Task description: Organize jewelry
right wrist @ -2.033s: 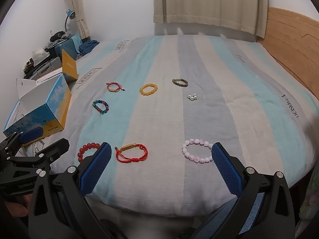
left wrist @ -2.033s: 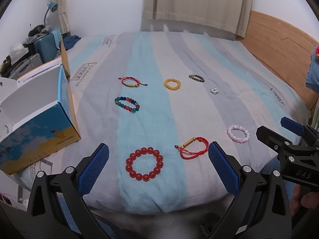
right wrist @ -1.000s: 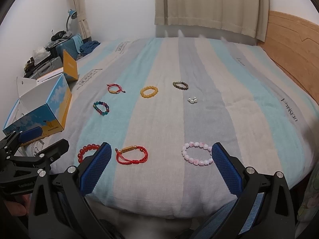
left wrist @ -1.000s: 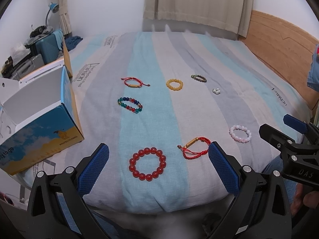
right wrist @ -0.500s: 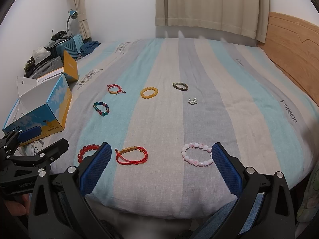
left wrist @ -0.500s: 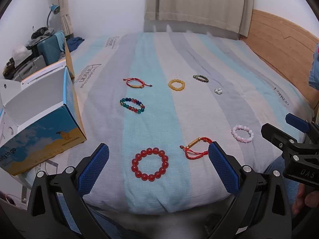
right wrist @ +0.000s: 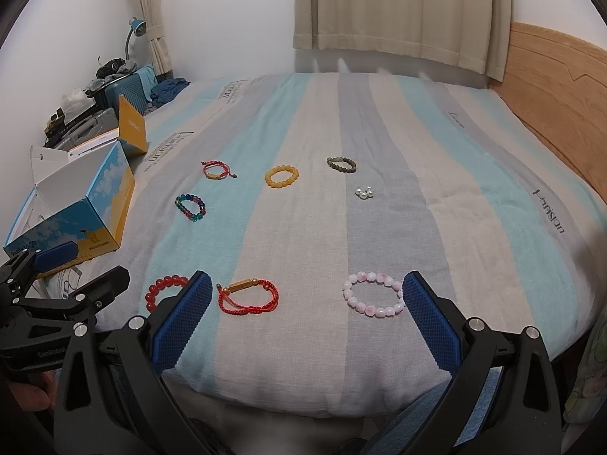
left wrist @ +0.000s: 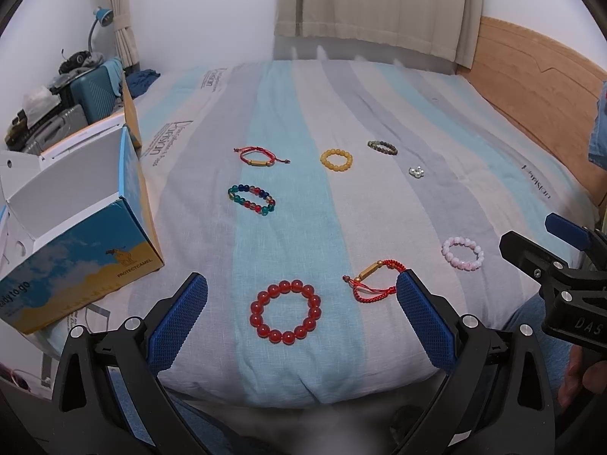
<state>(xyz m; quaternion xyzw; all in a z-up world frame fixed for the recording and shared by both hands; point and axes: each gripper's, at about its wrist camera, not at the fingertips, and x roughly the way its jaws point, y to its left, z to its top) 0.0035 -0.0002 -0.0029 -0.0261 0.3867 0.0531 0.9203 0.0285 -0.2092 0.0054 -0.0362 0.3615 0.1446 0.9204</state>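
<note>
1. Blue-padded fingers of left gripper (left wrist: 301, 313) and right gripper (right wrist: 306, 313) spread wide, both empty, at bed (right wrist: 474, 189) foot.
2. Near row: red bead bracelet (left wrist: 285, 312), red cord bracelet (right wrist: 247, 297), pink bracelet (right wrist: 373, 299).
3. Mid: multicolour bracelet (left wrist: 251, 199), pearl piece (right wrist: 364, 192).
4. Far row: small red cord bracelet (left wrist: 259, 157), yellow bracelet (left wrist: 336, 159), dark green bracelet (right wrist: 341, 164).
5. Open box (left wrist: 76, 235) left, on bed edge.

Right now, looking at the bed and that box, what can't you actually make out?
- Open box: its inside is hidden by its own walls in both views.
- Red bead bracelet: partly covered by the right tool finger in the right wrist view.
- Small white cluster: too small to tell what piece it is.
- Clutter by the suitcase: too small and distorted at the fisheye edge.
</note>
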